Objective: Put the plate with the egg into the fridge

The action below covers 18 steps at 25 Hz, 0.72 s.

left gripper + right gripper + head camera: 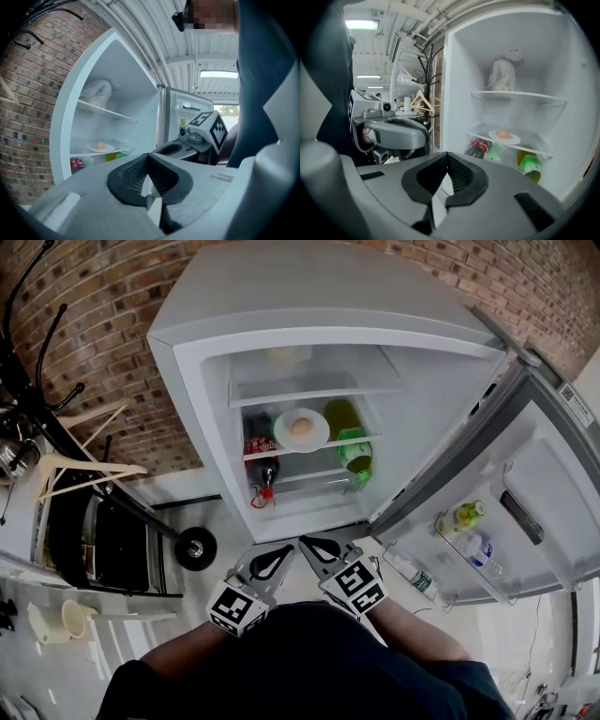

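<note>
Plate (301, 430) with egg (300, 426) resting on the middle shelf (361, 438) of the open fridge (281, 296), so placement appears complete; left gripper (272, 563) and right gripper (323, 559), both closed and empty, hang near the person's body.

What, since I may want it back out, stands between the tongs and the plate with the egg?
Nothing visible. The fridge door hangs open, and the plate with the egg lies on a shelf, in clear view of the left tongs and right tongs.
</note>
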### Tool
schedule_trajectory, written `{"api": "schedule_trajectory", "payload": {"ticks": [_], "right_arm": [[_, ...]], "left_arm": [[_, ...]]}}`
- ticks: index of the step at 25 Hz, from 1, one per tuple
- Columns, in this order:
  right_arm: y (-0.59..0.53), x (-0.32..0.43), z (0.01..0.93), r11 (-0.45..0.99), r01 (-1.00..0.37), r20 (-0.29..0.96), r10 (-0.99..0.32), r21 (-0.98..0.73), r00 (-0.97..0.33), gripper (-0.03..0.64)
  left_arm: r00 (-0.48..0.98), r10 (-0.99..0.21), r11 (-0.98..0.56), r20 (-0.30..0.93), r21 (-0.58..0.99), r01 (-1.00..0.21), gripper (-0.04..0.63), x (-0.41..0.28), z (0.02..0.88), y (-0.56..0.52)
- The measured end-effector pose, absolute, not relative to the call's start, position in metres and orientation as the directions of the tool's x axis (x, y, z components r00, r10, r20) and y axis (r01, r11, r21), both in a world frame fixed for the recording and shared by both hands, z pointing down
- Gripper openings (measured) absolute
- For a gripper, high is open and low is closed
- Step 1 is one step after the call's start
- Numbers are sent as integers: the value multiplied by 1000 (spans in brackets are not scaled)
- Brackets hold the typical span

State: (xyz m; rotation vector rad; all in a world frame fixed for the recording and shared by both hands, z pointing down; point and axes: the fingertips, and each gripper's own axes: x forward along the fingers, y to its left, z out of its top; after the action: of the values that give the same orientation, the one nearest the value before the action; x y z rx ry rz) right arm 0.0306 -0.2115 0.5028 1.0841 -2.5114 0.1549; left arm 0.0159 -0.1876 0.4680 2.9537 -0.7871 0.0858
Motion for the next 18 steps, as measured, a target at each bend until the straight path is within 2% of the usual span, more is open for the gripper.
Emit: {"api": "schedule_trajectory", "payload": {"ticks": [8,18], "right_arm": [[-202,30,493,663,-749,278,-720,1,-637,11],[-196,30,491,663,-749,238,-726,-7,-645,9]], "left_arm": [[866,-493,-865,81,63,-498,5,16,469,-187],[865,-495,-864,82,63,-500,5,18,470,-186]]}}
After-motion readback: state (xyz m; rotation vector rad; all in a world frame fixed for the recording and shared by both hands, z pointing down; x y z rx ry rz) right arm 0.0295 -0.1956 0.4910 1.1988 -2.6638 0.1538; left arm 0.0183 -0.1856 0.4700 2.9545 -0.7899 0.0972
